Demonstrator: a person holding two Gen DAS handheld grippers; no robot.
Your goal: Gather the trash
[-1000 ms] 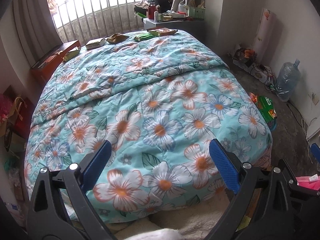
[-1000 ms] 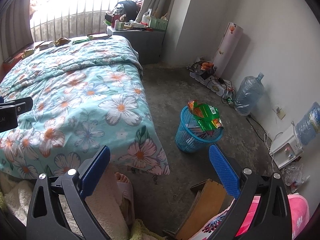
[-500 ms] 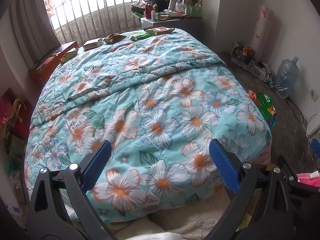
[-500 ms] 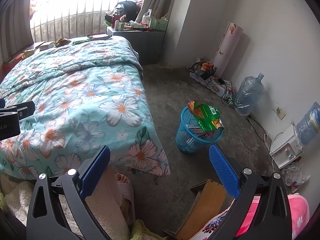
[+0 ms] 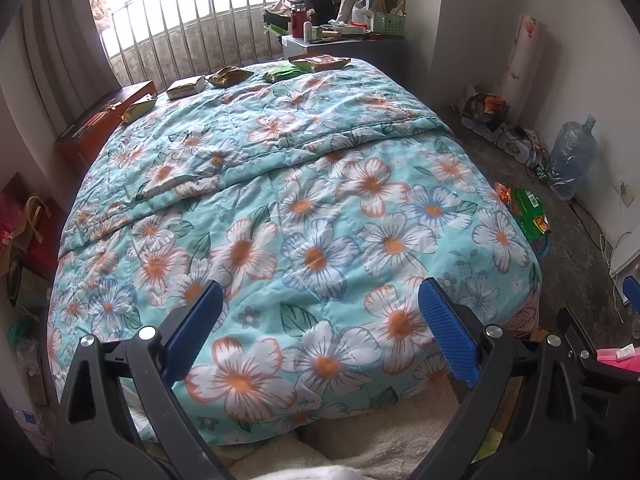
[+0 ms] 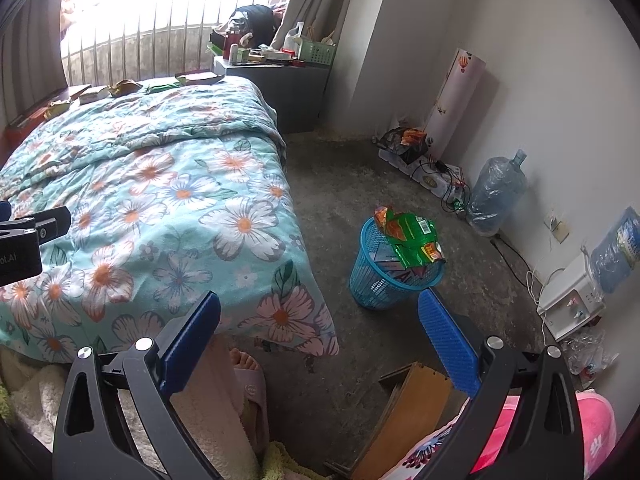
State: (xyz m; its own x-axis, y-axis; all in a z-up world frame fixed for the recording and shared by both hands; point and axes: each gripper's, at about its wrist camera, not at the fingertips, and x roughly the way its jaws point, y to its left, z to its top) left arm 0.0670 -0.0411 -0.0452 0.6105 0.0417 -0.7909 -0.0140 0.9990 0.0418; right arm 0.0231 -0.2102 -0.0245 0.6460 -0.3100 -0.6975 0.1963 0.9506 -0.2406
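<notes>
Your left gripper (image 5: 318,318) and right gripper (image 6: 318,330) are both wide and empty. The wrappers (image 5: 230,77) lie at the far edge of the bed (image 5: 304,216), probably light and crinkly (pinch a flat edge). Only the right view shows the whole basket (image 6: 390,276).

Both grippers (image 5: 318,322) (image 6: 320,334) are showing black frames, silver screws and blue ribbed pads (image 6: 448,344); the person is wearing a pink slipper (image 6: 250,394).
</notes>
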